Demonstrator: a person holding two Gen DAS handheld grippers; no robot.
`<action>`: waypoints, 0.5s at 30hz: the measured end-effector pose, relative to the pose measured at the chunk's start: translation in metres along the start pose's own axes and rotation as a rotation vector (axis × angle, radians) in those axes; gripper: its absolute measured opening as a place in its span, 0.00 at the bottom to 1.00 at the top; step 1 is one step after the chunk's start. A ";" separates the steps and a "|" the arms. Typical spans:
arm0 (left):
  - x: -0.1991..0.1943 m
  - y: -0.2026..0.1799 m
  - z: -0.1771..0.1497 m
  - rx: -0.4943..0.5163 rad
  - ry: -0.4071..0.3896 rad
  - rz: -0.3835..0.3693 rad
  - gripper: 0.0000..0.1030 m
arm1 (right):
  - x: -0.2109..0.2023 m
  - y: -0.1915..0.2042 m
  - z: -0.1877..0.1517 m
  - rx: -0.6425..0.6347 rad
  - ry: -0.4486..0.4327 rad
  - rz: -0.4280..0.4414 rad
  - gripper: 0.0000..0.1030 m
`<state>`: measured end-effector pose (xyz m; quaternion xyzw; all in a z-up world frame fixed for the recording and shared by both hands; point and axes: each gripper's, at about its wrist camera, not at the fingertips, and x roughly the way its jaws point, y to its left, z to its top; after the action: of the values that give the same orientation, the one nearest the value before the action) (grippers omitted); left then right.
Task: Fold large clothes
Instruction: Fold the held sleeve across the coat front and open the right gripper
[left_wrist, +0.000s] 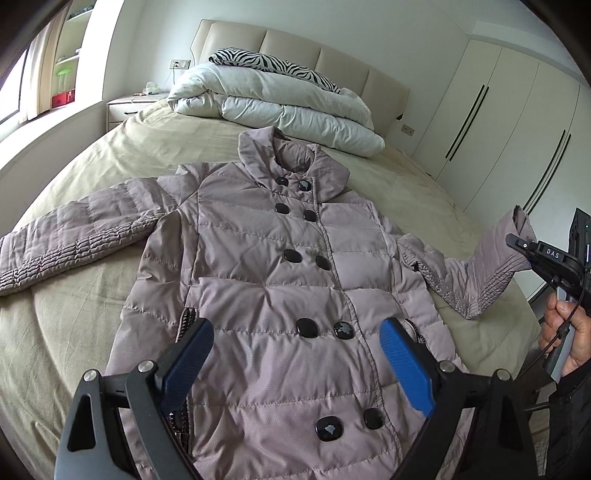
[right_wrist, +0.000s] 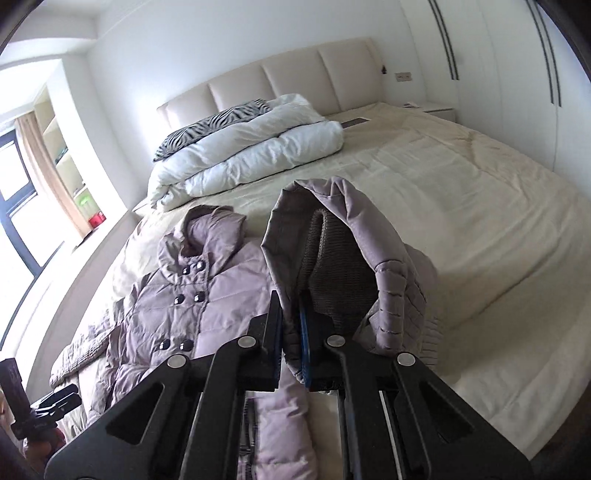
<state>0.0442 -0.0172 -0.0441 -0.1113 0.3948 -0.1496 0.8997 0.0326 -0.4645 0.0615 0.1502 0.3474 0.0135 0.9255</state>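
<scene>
Right wrist: right hand-held gripper (right_wrist: 291, 332) clamped on sleeve cuff (right_wrist: 325, 236) (lifted), left hand-held gripper (left_wrist: 295, 354) apart above coat (left_wrist: 266, 280)

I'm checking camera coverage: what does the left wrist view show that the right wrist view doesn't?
Only the left wrist view shows the coat's spread left sleeve and the open left hand-held gripper over the hem. Only the right wrist view shows the knit inner cuff of the sleeve pinched by the right hand-held gripper. Both show the coat, white duvet and headboard.
</scene>
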 end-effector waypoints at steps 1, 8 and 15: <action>-0.002 0.007 -0.001 -0.011 -0.001 0.004 0.90 | 0.010 0.023 -0.004 -0.036 0.016 0.009 0.08; -0.008 0.046 -0.012 -0.074 0.005 0.019 0.90 | 0.102 0.166 -0.077 -0.150 0.214 0.084 0.07; 0.008 0.051 -0.021 -0.107 0.046 -0.032 0.93 | 0.098 0.151 -0.116 0.023 0.226 0.186 0.08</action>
<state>0.0430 0.0259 -0.0792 -0.1620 0.4208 -0.1452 0.8807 0.0438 -0.2760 -0.0407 0.1897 0.4340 0.1121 0.8736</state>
